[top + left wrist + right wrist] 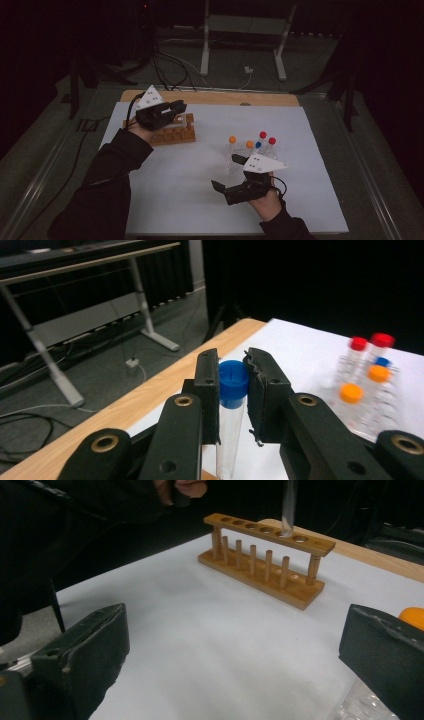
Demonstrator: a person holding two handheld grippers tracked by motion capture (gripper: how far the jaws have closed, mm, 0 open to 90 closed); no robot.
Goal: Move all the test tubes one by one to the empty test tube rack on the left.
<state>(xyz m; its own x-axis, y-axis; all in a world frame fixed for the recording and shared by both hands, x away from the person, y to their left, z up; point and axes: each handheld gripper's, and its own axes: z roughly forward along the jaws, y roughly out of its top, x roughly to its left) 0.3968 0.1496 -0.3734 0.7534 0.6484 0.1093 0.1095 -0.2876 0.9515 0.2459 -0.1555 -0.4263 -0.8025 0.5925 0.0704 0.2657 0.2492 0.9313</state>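
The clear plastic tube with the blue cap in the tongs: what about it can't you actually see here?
- Clear plastic tube with the blue cap: its lower end is cut off by the bottom edge of the left gripper view.
- High view: the left tongs cover it above the wooden tube rack.
- Right gripper view: its tip is blurred over the rack's holes, its top cut off by the upper edge.
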